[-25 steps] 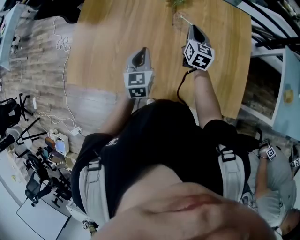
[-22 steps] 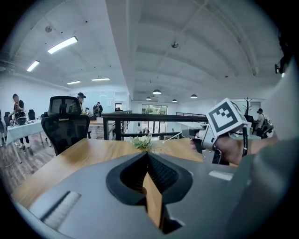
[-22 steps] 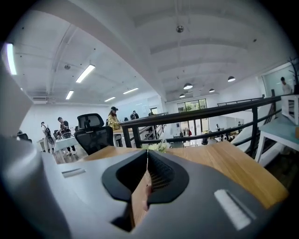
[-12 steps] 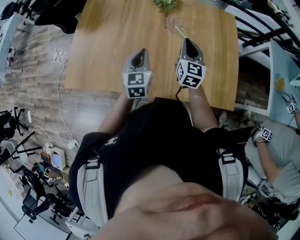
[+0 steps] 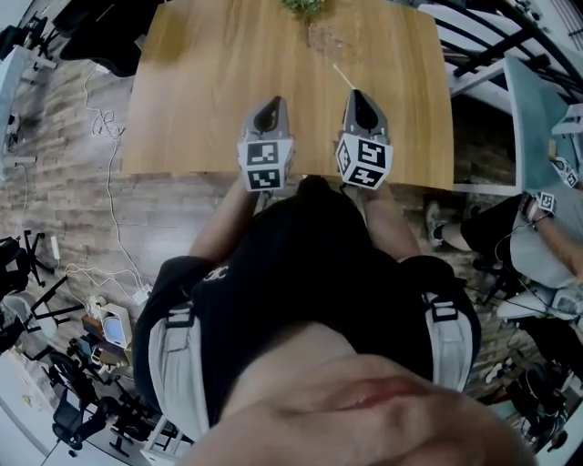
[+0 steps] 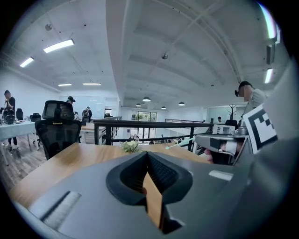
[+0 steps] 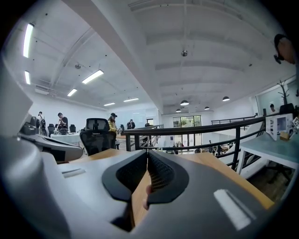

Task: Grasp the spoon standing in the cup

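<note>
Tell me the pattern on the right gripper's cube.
Black-and-white square markers cover the cube; the head view shows them best.

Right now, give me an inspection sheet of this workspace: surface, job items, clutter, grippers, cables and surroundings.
Surface: light wooden tabletop.
Job's things: thin pale spoon, slanting outside the clear glass cup, which shows only faintly. Its near end reaches the tip of the right hand-held gripper.
Clutter: small green plant at the table's far edge.
Grippers: left hand-held gripper has its jaws together, with nothing between them. The right one also has its jaws together and apparently pinches the spoon's end, though its own view does not show the spoon.
Cables: white cables on the floor to the left.
Surroundings: black office chair, black railing, other people at desks.
</note>
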Demonstrator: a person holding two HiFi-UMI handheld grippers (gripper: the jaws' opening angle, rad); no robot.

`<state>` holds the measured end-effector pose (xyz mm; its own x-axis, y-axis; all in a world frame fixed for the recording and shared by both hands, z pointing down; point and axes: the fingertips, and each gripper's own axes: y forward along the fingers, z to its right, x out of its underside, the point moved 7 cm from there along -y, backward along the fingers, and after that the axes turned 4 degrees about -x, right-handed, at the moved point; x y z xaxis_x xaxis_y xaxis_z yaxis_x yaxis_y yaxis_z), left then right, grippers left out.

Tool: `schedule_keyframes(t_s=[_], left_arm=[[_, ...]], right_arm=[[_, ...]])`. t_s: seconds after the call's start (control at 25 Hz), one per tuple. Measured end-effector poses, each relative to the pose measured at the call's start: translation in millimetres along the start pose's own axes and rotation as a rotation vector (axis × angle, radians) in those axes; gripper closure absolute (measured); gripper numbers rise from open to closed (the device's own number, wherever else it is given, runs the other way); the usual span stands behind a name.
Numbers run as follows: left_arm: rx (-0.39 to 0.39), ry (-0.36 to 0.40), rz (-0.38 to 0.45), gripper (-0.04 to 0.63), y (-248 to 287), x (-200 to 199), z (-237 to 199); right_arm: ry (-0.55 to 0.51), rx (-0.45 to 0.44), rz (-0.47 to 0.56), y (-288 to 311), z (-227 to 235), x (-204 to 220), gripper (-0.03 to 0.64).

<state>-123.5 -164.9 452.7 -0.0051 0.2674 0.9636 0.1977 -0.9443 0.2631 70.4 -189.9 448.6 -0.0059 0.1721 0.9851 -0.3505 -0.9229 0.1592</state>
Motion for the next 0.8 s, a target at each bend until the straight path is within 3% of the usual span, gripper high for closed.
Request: schedule_keyframes(t_s=[0.28,0.8], left_arm=[[0.028,-0.012,0.015,0.584,-21.4,6.3,9.5],[0.001,-0.061,0.01,0.584,-39.9,22.6,2.9]], right_arm=[[-0.012,-0.002,-0.009,-33.2,-9.9,6.8,0.612],[-0.044,-0.045,-0.007,-44.9,-28.3,9.0,0.612]])
